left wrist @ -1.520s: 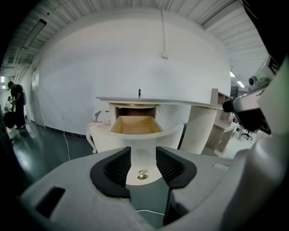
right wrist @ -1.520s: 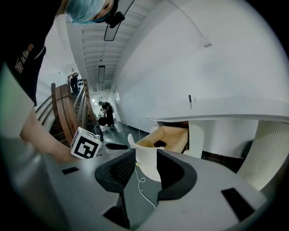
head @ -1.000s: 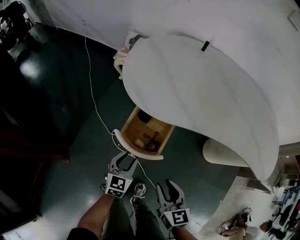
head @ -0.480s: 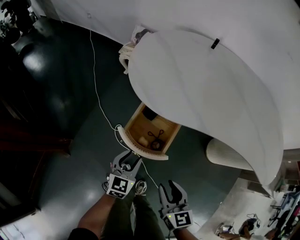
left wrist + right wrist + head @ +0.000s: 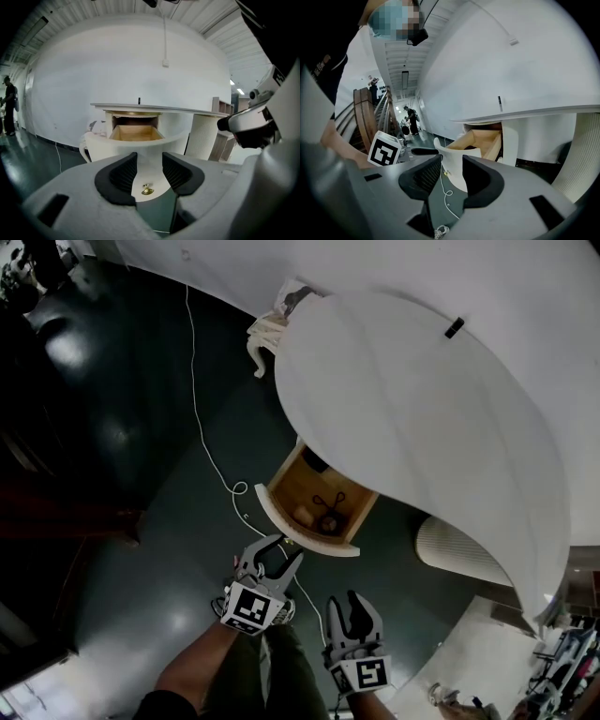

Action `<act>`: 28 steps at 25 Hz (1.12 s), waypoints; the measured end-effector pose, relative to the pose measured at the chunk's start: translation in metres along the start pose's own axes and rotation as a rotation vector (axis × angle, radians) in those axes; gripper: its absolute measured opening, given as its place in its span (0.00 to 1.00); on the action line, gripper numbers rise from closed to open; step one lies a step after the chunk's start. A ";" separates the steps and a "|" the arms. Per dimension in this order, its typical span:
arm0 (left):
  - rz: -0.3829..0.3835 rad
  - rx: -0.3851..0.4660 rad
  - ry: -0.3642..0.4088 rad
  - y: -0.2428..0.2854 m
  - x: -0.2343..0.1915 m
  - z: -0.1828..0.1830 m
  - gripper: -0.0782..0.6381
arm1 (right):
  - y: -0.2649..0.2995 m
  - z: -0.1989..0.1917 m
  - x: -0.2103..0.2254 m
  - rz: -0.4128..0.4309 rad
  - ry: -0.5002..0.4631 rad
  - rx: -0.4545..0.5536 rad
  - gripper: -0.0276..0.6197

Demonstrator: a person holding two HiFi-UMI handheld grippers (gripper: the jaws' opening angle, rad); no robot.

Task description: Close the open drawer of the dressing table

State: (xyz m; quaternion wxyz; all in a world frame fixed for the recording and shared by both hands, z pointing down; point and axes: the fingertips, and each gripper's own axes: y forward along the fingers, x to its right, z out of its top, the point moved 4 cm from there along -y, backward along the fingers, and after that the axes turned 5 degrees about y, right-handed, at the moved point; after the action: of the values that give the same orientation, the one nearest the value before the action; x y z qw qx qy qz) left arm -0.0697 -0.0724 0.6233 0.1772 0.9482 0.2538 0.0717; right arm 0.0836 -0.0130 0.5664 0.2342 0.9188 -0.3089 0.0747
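Observation:
The white dressing table has one wooden drawer pulled out, its curved white front facing me. In the left gripper view the drawer front fills the space ahead, and its small brass handle shows in the gap between the jaws. My left gripper is open, just short of the front, holding nothing. My right gripper is open too, lower right of the drawer front and apart from it. The open drawer lies ahead of it.
Small dark items lie inside the drawer. A white cable runs across the dark floor to the drawer's left corner. A ribbed white stool stands right of the drawer. The person's shoe is below the grippers.
The head view has swung, so the table and drawer sit further right and lower. The left gripper stays just short of the drawer front. The right gripper has shifted slightly.

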 end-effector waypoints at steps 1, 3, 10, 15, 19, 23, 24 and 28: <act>-0.004 0.004 -0.004 0.003 -0.001 0.001 0.35 | 0.002 0.000 0.002 -0.013 0.001 0.000 0.27; -0.016 0.008 -0.008 0.008 -0.002 0.003 0.35 | 0.004 0.003 0.005 -0.041 0.005 0.003 0.27; -0.062 0.017 -0.011 0.031 -0.013 0.006 0.35 | 0.023 0.020 -0.003 -0.058 0.051 0.066 0.27; -0.099 0.021 0.009 0.048 -0.021 0.017 0.35 | 0.027 0.023 0.004 -0.114 0.069 0.074 0.27; -0.133 0.022 0.030 0.064 -0.029 0.022 0.35 | 0.032 0.029 0.012 -0.160 0.105 0.139 0.27; -0.169 0.024 0.060 0.074 -0.035 0.028 0.34 | 0.035 0.035 0.013 -0.204 0.102 0.127 0.27; -0.176 0.025 0.067 0.076 -0.036 0.029 0.34 | 0.036 0.037 0.014 -0.210 0.102 0.134 0.27; -0.197 0.030 0.099 0.087 -0.040 0.032 0.31 | 0.040 0.039 0.020 -0.238 0.119 0.169 0.27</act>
State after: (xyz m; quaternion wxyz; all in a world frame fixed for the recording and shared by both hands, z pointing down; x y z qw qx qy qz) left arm -0.0575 -0.1722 0.6240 0.1565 0.9165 0.3553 0.0966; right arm 0.0746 -0.0701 0.5532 0.1810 0.9593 -0.1761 0.1267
